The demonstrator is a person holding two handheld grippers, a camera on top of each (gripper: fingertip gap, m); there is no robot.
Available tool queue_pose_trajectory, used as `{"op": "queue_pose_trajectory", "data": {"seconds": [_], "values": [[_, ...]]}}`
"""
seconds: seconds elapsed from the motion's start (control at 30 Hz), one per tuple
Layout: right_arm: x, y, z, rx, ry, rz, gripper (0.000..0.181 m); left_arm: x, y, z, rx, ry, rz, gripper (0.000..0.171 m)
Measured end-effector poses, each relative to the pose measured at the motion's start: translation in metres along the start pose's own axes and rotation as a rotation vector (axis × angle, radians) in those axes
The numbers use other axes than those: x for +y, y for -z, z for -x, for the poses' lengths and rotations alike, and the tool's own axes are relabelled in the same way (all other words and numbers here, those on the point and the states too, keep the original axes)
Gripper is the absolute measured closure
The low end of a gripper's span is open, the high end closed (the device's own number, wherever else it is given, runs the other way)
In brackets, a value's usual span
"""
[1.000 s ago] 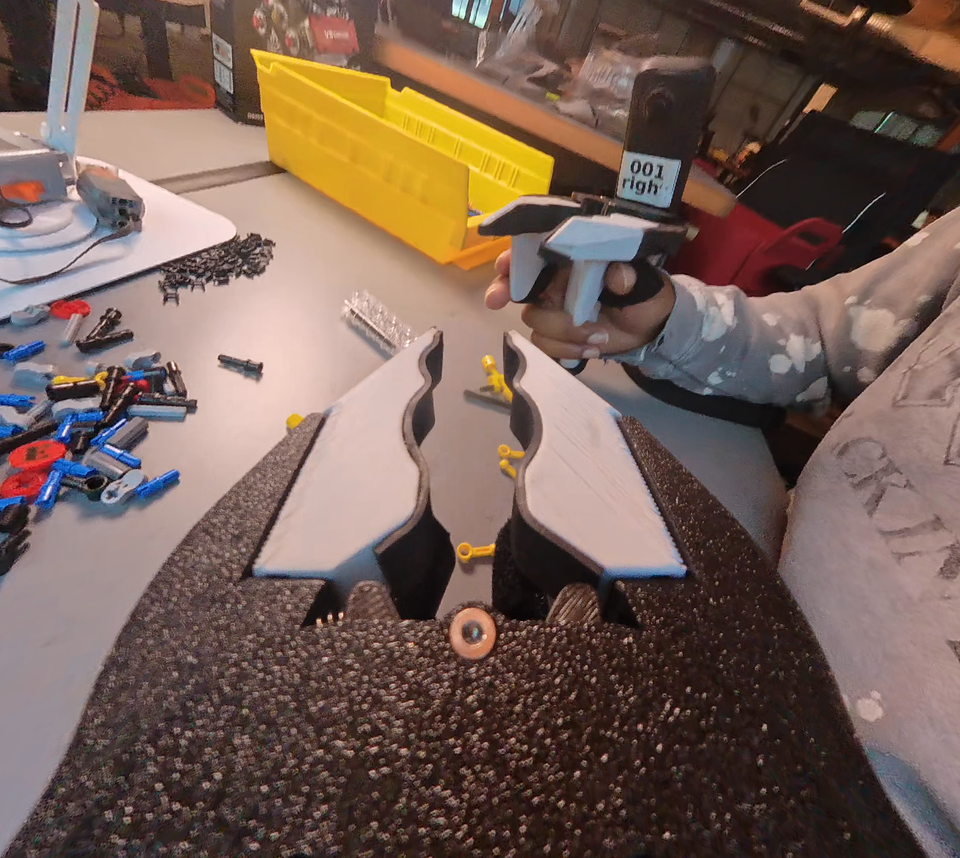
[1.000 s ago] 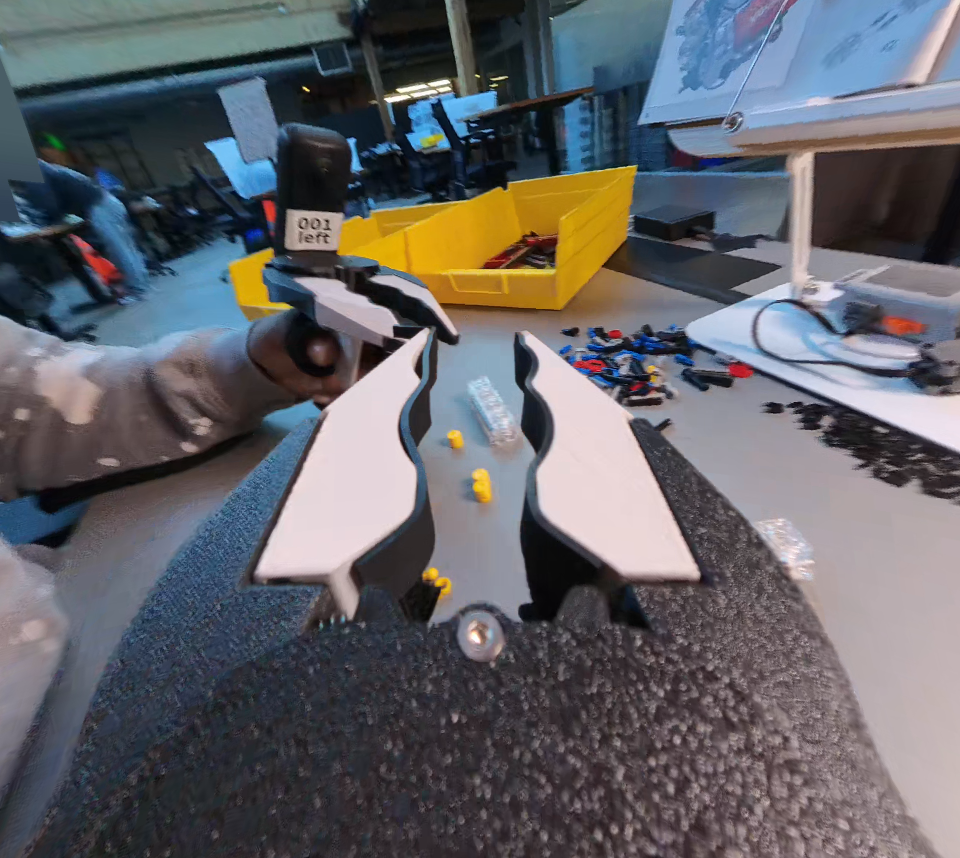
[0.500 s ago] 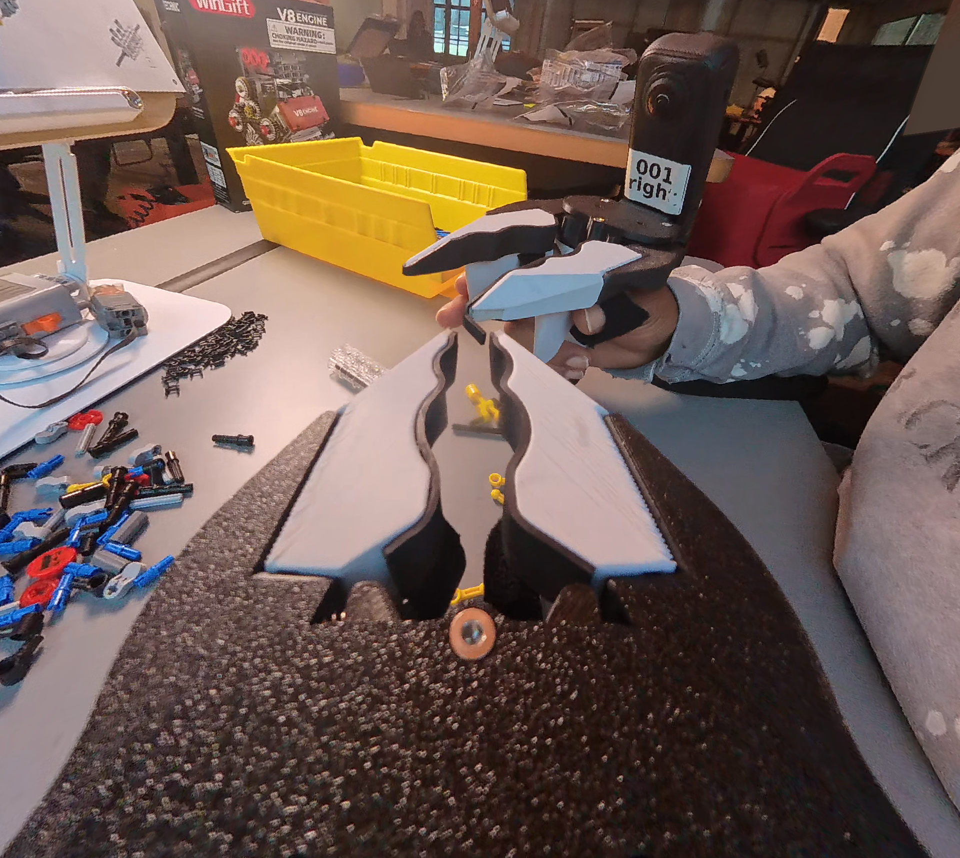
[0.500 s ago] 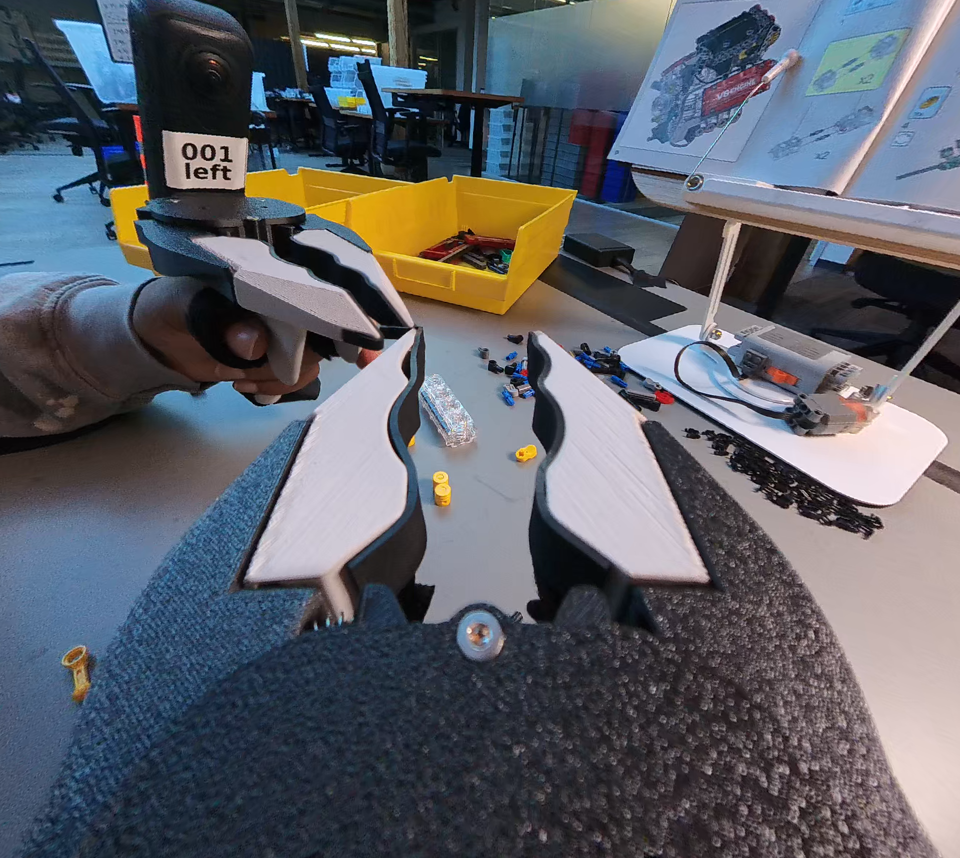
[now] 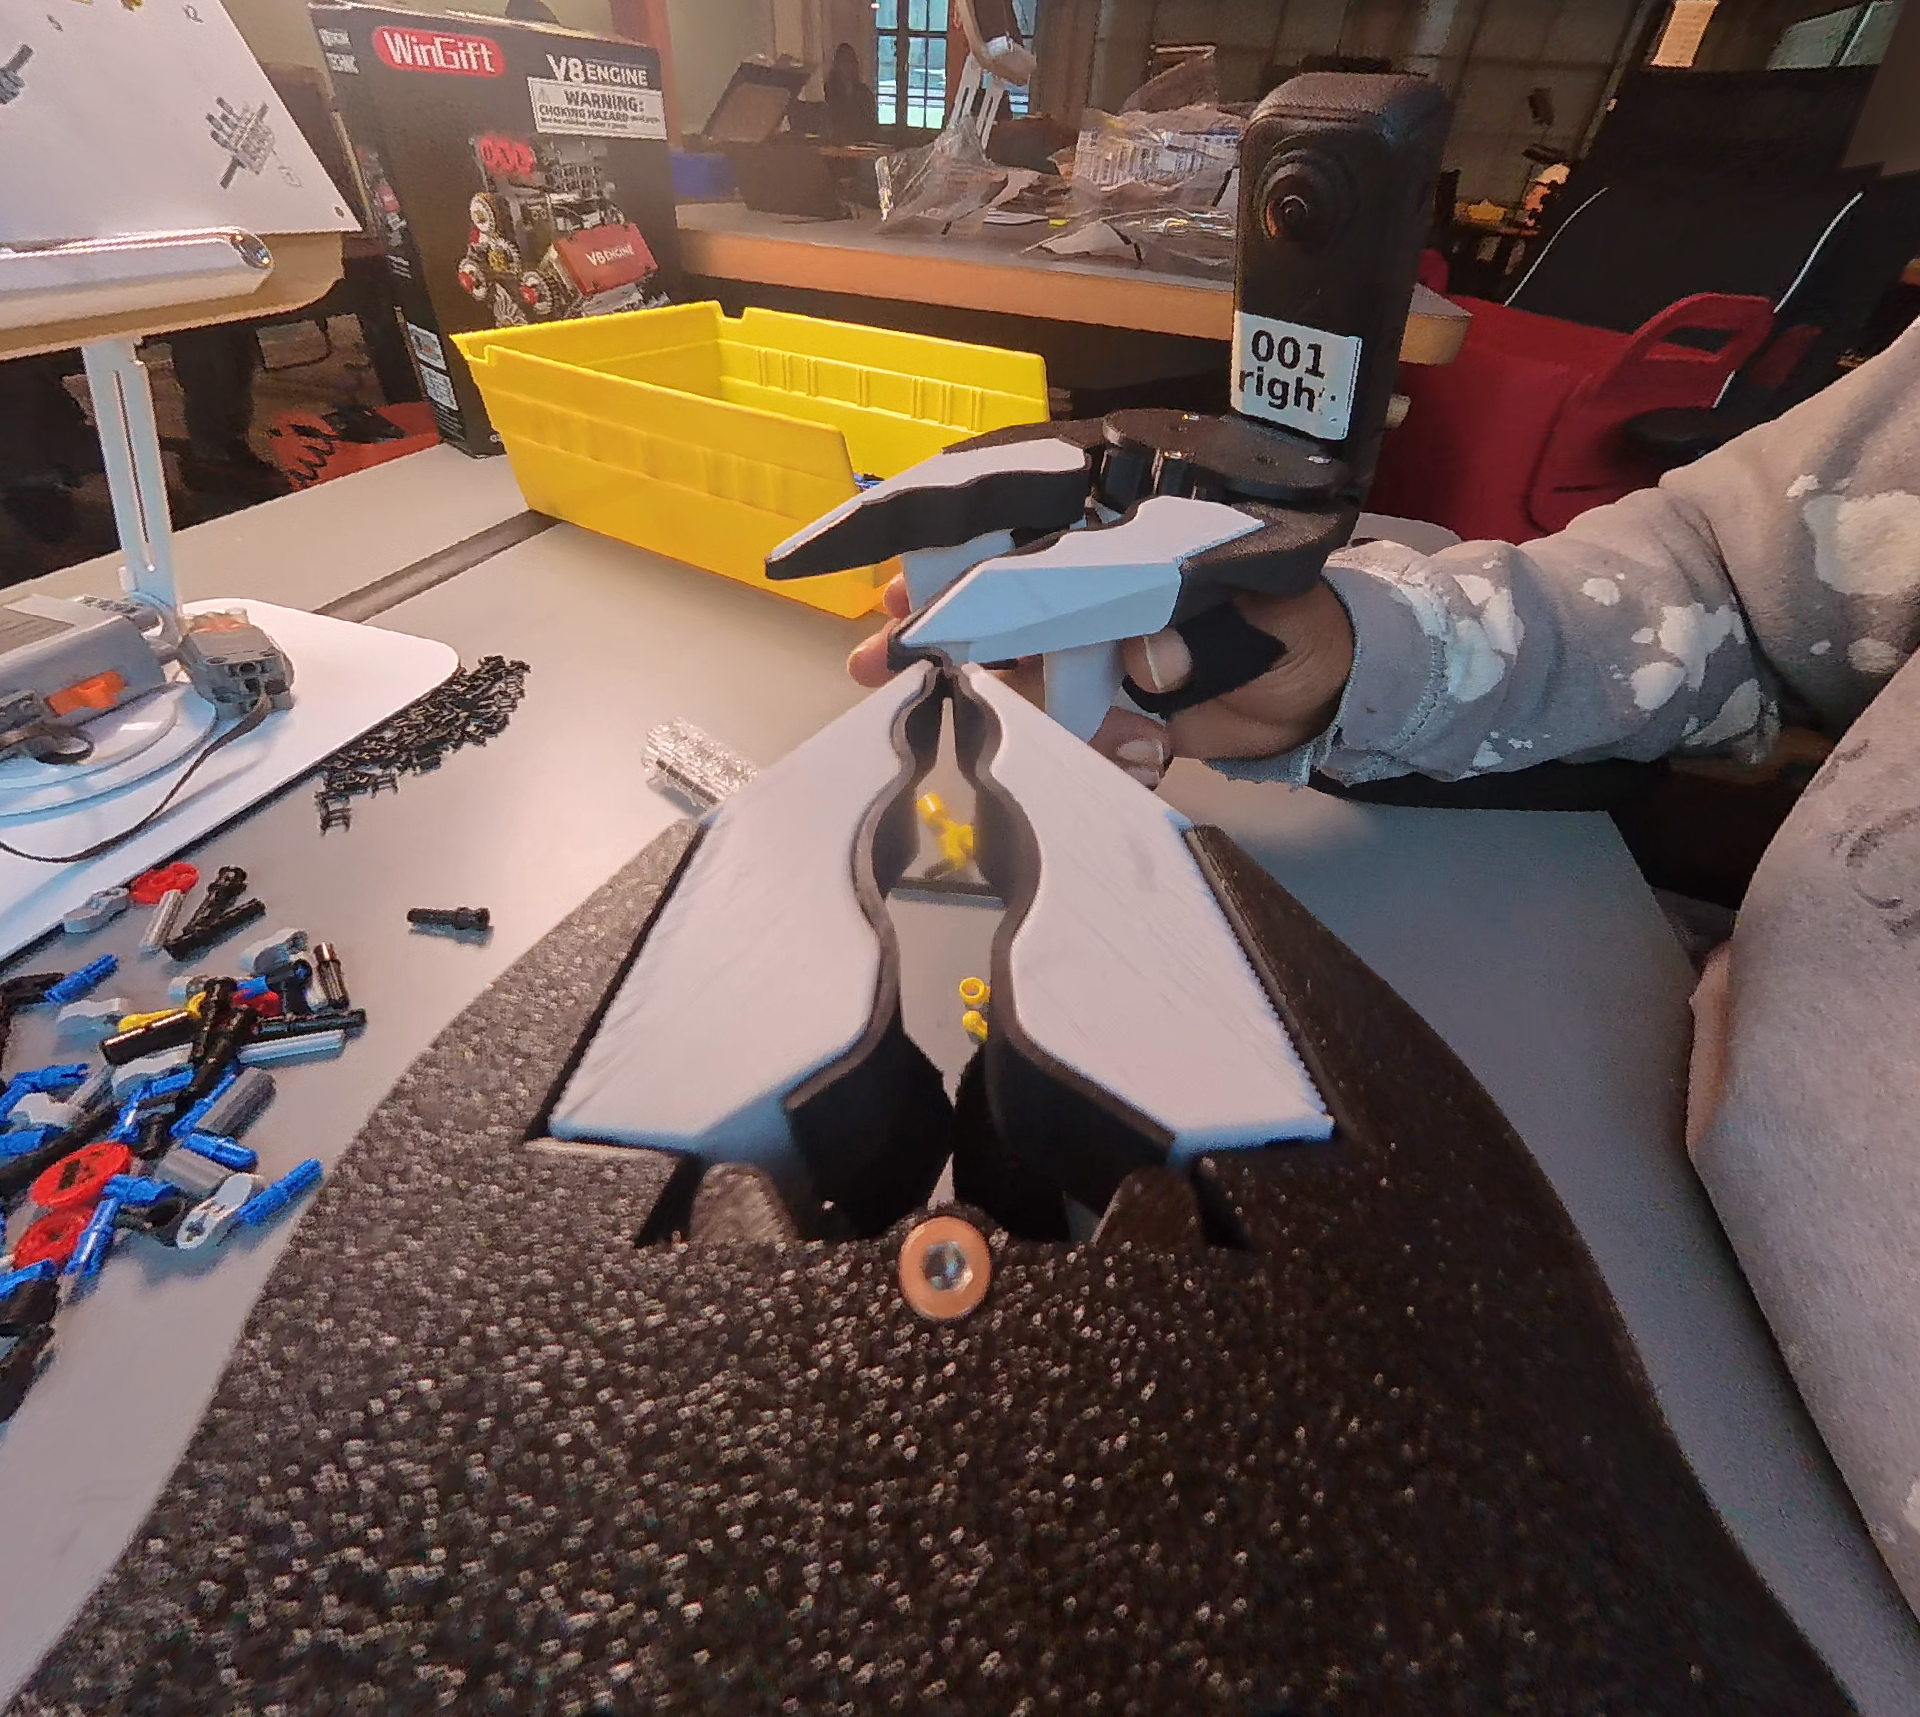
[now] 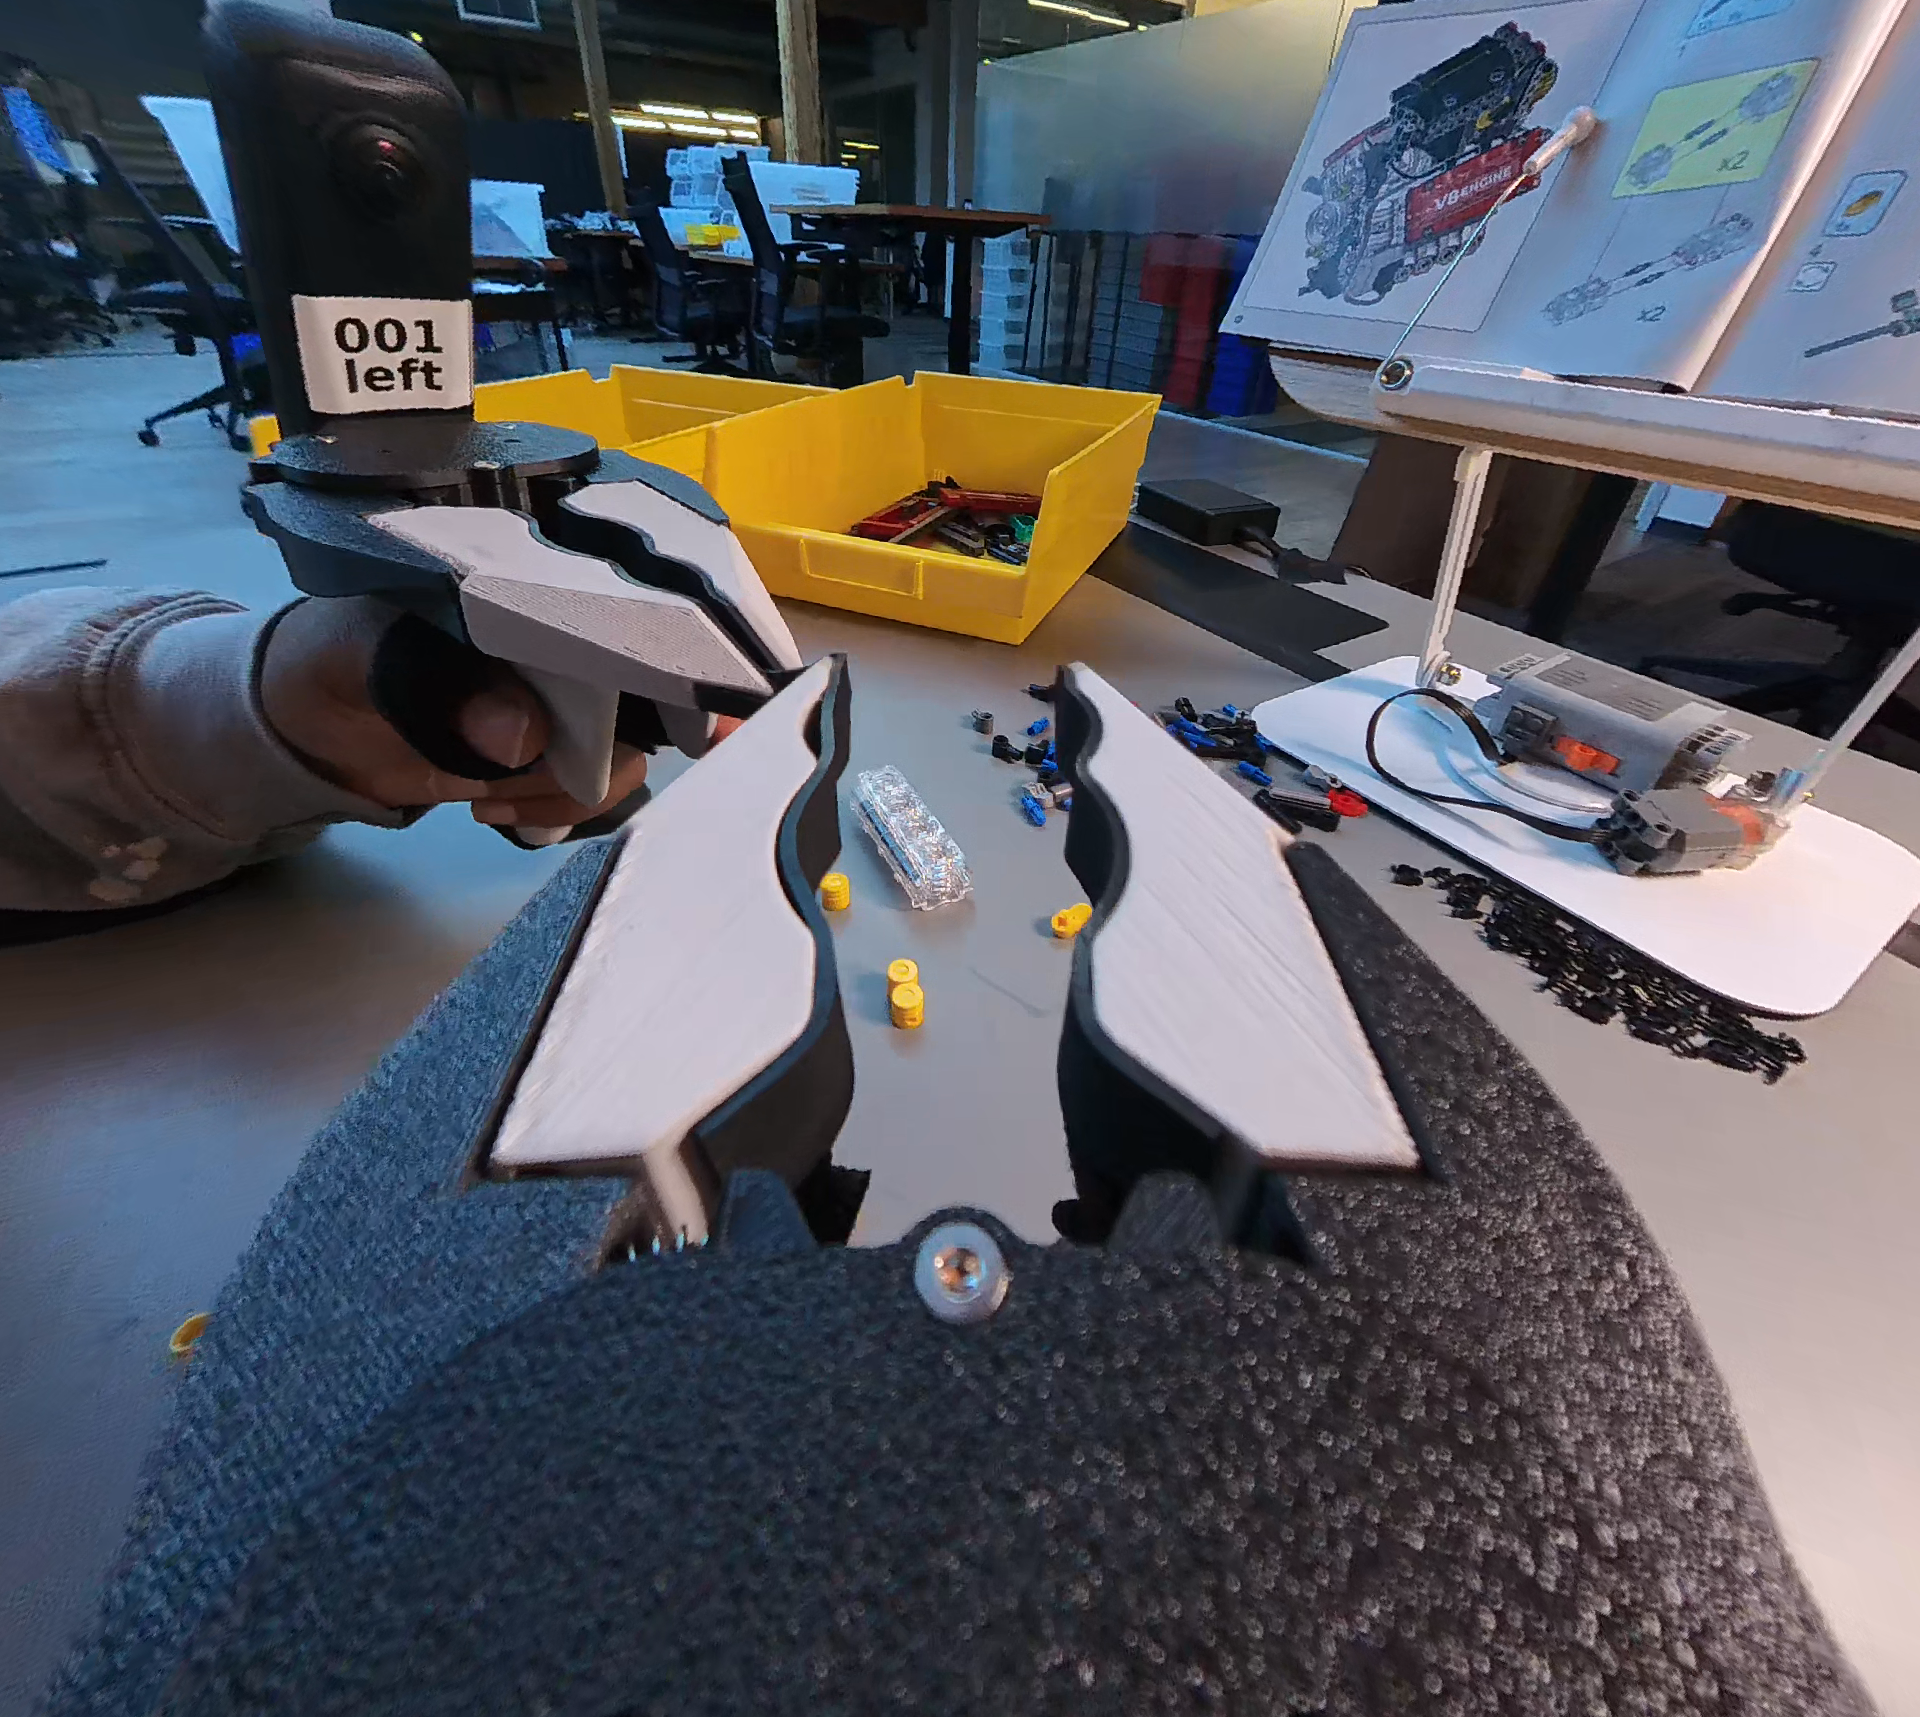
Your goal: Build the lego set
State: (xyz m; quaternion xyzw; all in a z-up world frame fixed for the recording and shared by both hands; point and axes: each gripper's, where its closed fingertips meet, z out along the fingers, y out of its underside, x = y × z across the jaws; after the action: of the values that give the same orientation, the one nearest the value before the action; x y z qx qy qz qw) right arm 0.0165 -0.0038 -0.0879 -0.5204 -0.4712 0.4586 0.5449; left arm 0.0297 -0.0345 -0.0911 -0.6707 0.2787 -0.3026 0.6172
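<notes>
Your left hand-held gripper (image 5: pixel 943 680) shows matt grey plastic fingers (image 5: pixel 758 940) with fine printed ridges, edged in black, set in a rough, speckled black body fixed by a bright metal screw (image 5: pixel 942 1268). Your right hand-held gripper (image 6: pixel 951 691) is built alike, its body a grainy dark grey. Beneath them lies a smooth, matt grey desk (image 5: pixel 582 628). Glossy yellow plastic bins (image 6: pixel 935 462) stand beyond, near a clear, faceted plastic piece (image 6: pixel 912 836) and small shiny yellow plastic studs (image 6: pixel 904 992). Your sleeve (image 5: pixel 1621 618) is soft grey mottled cloth; the booklet (image 6: pixel 1579 140) is smooth printed paper.
</notes>
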Motion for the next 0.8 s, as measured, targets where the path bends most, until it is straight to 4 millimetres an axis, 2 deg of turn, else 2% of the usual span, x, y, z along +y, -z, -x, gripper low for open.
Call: {"op": "queue_pose_trajectory", "data": {"seconds": [0.1,0.17,0.2,0.3,0.4,0.53,0.63,0.73,0.8], "values": [[0.000,0.000,0.002,-0.021,-0.028,-0.011,0.149,0.000,-0.001,-0.001,-0.019,-0.024,0.005,0.169],[0.000,-0.001,0.006,-0.046,-0.045,-0.021,0.154,-0.001,-0.004,-0.008,-0.001,-0.058,0.004,0.166],[-0.001,-0.001,0.006,-0.043,-0.062,-0.028,0.158,-0.001,-0.005,-0.010,-0.005,-0.075,0.006,0.159],[-0.004,0.000,0.007,-0.094,-0.144,-0.047,0.155,-0.003,-0.003,-0.010,-0.009,-0.123,0.009,0.158],[-0.004,0.001,0.014,-0.172,-0.204,-0.044,0.151,-0.004,0.002,-0.018,0.082,-0.069,0.002,0.160],[-0.009,0.003,0.014,-0.191,-0.227,-0.066,0.146,-0.008,0.013,-0.027,0.233,0.036,-0.002,0.160],[-0.016,0.007,0.016,-0.247,-0.273,-0.098,0.145,-0.013,0.022,-0.022,0.277,0.106,-0.028,0.160],[-0.025,0.013,0.034,-0.402,-0.353,-0.137,0.145,-0.022,0.028,-0.011,0.282,0.180,-0.102,0.159],[-0.031,0.018,0.050,-0.531,-0.414,-0.148,0.146,-0.029,0.031,-0.013,0.339,0.261,-0.169,0.160]]}}
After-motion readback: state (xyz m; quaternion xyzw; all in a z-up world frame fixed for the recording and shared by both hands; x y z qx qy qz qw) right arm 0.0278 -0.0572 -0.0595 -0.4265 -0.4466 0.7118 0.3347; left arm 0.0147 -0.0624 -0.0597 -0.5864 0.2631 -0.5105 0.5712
